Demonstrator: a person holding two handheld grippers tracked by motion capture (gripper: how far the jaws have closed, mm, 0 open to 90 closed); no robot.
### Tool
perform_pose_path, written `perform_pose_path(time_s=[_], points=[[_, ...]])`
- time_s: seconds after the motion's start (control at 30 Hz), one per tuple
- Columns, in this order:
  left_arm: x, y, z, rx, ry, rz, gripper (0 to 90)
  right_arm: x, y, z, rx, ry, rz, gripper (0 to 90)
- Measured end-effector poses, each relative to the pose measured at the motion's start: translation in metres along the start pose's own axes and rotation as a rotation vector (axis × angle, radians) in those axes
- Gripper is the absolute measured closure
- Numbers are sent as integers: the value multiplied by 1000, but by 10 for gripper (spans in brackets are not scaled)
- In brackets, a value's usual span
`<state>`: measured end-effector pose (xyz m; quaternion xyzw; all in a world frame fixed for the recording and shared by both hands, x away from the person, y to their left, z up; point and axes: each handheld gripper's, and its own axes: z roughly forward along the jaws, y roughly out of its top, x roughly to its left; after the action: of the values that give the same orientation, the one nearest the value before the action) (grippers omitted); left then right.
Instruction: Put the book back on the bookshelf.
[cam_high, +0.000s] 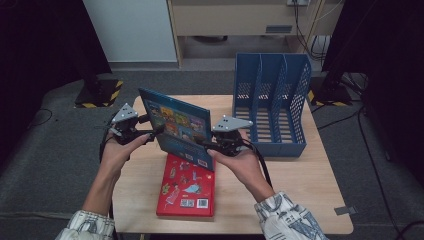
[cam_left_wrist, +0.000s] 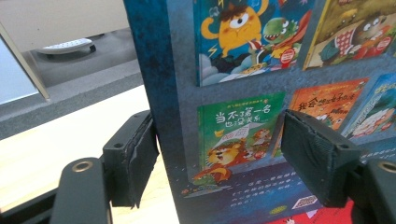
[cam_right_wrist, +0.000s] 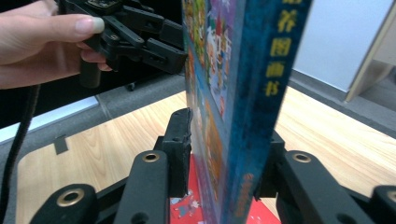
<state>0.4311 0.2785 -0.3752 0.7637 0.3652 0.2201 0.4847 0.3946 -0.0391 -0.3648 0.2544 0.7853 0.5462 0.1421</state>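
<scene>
A blue picture book (cam_high: 177, 125) stands tilted in the air over the table, cover toward me. My right gripper (cam_high: 210, 145) is shut on its lower right edge; in the right gripper view its jaws (cam_right_wrist: 224, 154) press both faces of the book (cam_right_wrist: 243, 93). My left gripper (cam_high: 150, 135) is at the book's left edge. In the left gripper view its jaws (cam_left_wrist: 224, 158) stand wide apart, one pad against the spine, the other in front of the cover (cam_left_wrist: 243, 140). A red book (cam_high: 187, 187) lies flat on the table beneath.
A blue slotted file rack (cam_high: 270, 100) stands empty at the back right of the wooden table (cam_high: 300, 190). Grey floor surrounds the table, with cables and stands at both sides and a cabinet behind.
</scene>
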Motion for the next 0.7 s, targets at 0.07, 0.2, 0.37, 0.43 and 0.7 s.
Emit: perform_pose_path(time_s=[0.07, 0.2, 0.37, 0.43, 0.7], points=[[0, 0, 0, 1, 1, 2, 266, 0, 1, 2, -2, 7, -4, 648], [-1, 0, 0, 1, 2, 3, 262, 0, 8, 5, -6, 23, -14, 640], [-2, 0, 1, 2, 2, 1, 250, 0, 20, 6, -51, 29, -28, 661], [-2, 0, 1, 0, 1, 0, 247, 0, 25, 7, -62, 24, -32, 679], [-1, 0, 1, -4, -6, 1, 244, -1, 37, 11, -97, 30, -49, 718]])
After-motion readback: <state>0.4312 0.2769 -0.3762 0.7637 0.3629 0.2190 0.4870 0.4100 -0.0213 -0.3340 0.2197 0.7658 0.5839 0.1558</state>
